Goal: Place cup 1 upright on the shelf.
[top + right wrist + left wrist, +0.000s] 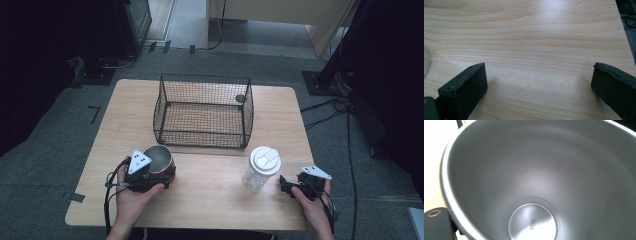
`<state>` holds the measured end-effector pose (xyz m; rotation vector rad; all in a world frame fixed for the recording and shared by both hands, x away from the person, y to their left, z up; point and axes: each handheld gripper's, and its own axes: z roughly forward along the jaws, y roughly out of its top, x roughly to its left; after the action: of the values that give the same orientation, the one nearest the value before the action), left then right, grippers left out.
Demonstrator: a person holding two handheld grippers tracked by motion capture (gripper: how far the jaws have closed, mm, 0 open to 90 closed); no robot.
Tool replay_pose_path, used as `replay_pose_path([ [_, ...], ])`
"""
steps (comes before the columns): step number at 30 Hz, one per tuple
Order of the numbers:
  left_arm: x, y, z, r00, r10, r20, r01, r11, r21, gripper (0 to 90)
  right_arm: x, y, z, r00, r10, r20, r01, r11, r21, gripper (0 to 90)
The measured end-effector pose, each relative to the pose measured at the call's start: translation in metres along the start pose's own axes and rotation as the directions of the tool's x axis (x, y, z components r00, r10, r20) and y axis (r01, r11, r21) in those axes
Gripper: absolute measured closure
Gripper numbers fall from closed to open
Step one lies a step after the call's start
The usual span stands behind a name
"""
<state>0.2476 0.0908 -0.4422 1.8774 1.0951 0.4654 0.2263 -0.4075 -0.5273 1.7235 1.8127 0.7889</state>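
bench: pale wood-grain bench (210, 200); it carries everything in play, with dark carpet and cables around it.
basket: black wire-mesh basket (172, 132), open-topped and empty, at the far middle of the bench; probably where the cup goes, since its open top leaves the way in free.
bottle: clear plastic bottle with a white flip lid (261, 169), upright at front right, well apart from the cup and not in its path to the basket.
cup: red cup with a bare steel inside (161, 159), upright at front left, just in front of the basket's near left corner; "304" is stamped in its bottom (533, 223).
left tongs: (145, 176) up against the cup's near wall with one jaw outside the rim; cannot tell whether they are clamped.
right tongs: (539, 87) jaws wide apart, low over bare bench just right of the bottle, holding nothing.
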Motion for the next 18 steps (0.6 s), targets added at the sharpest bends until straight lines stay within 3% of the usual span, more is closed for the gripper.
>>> replay_pose_path([
  [18,-0.009,0.053,0.0,0.9981,0.051,0.035,-0.048,0.9947,-0.091,6.8,0.0,0.0,0.0,1.0,0.001,0.0,-0.001,1.0,-0.001,0.5],
])
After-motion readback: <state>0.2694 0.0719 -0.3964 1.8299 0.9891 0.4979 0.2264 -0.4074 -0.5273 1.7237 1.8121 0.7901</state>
